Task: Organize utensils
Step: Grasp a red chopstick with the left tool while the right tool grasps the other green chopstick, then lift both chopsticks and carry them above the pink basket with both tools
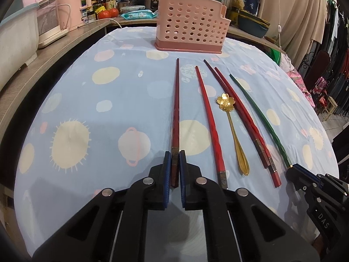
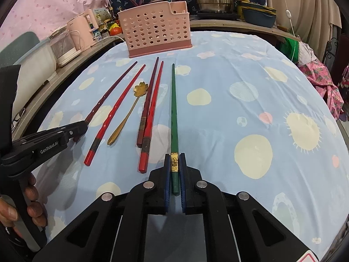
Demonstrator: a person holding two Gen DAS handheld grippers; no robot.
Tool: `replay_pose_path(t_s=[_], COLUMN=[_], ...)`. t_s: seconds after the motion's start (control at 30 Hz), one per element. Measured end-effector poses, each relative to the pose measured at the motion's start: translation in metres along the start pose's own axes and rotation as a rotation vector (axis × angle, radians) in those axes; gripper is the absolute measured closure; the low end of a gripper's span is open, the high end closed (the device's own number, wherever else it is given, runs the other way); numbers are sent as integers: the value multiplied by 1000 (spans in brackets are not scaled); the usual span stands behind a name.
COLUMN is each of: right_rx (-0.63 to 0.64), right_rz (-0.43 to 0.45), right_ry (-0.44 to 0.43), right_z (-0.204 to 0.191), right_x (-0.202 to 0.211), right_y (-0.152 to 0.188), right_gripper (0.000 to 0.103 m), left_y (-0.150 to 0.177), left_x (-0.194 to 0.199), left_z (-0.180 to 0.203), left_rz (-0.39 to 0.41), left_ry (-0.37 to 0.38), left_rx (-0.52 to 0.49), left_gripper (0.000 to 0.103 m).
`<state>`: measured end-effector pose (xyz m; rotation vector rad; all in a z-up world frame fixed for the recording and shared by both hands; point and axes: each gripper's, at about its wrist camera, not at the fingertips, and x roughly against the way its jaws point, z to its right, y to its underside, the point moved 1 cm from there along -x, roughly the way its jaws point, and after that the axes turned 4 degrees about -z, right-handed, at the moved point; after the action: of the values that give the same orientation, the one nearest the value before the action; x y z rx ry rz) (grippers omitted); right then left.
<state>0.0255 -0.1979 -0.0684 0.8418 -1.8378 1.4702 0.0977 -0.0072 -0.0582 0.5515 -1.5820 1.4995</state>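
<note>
The left gripper (image 1: 175, 156) is clamped on the butt of the dark red wooden chopstick (image 1: 176, 109). The right gripper (image 2: 175, 159) is clamped on the green chopstick (image 2: 173, 109). Both chopsticks lie on the blue patterned worktop (image 2: 240, 87) before the pink perforated plastic utensil holder (image 2: 156, 30). Only the right wrist view shows chopsticks already standing inside it, and a hand (image 2: 32, 207) on the left gripper's handle.

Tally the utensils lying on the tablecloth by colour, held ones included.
Dark maroon chopsticks: 2, one in the left gripper, one lying loose
Bright red chopsticks: 2
Green chopstick: 1, in the right gripper
Gold flower-shaped metal spoon: 1
Total: 6
</note>
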Motion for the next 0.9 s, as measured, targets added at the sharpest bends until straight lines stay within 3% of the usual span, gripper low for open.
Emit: replay_pose_path(t_s=[0.47,0.9], right_rx=[-79,-105], right_rz=[149,348], right_ry=[-57,-121], right_z=[16,32], right_x=[56,100], right_y=[-38,-128], right_gripper=[96,96], left_y=[-30,-116], left_x=[59,98], left_z=[-16,-29], left_rz=[115,268], left_ry=[24,61], left_rx=[57,105], left_gripper=[96,96])
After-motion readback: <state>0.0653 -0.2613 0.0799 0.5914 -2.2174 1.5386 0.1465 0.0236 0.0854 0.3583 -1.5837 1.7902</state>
